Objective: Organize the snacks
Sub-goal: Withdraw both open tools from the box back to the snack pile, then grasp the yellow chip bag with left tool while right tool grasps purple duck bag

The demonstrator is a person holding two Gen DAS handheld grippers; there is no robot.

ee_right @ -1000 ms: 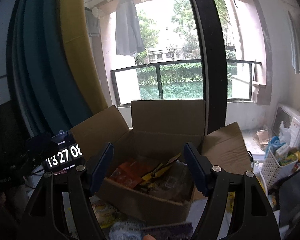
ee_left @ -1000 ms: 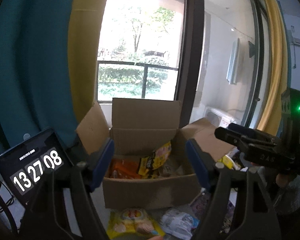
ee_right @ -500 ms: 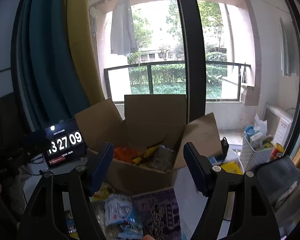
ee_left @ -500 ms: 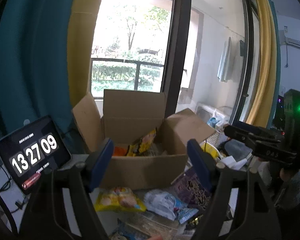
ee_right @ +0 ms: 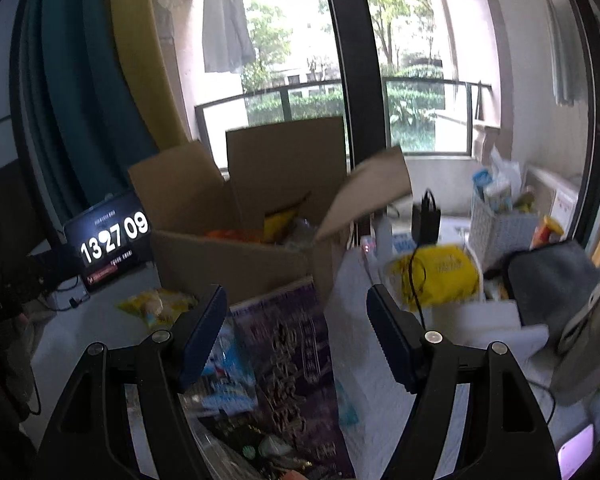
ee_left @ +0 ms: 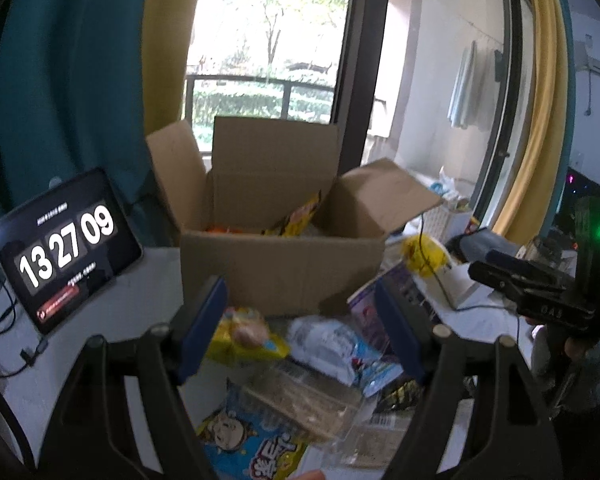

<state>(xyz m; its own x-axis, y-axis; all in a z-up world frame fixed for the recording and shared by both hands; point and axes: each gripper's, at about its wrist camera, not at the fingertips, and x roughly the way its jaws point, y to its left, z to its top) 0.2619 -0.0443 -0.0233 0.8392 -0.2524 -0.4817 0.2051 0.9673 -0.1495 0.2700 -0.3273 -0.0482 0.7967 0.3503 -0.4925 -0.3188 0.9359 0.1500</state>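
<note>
An open cardboard box (ee_left: 284, 264) (ee_right: 236, 260) stands on the white table with orange and yellow snack packs inside. In front of it lies a heap of snacks: a yellow pack (ee_left: 244, 336), a white-blue pack (ee_left: 332, 344), a clear tray (ee_left: 312, 400), a blue cartoon pack (ee_left: 252, 444) and a purple pack (ee_right: 292, 352). My left gripper (ee_left: 300, 328) is open and empty above the heap. My right gripper (ee_right: 296, 332) is open and empty over the purple pack; it also shows at the right of the left wrist view (ee_left: 540, 292).
A tablet clock (ee_left: 60, 248) (ee_right: 112, 240) leans at the left of the box. A yellow bag (ee_right: 436, 276) with a black cable, a white basket (ee_right: 500, 228) and a grey cloth (ee_right: 552, 276) crowd the right. Window and curtains stand behind.
Both grippers have pulled back from the box and tilted down, so the heap of snacks in front of the box now fills the lower view. Both stay open.
</note>
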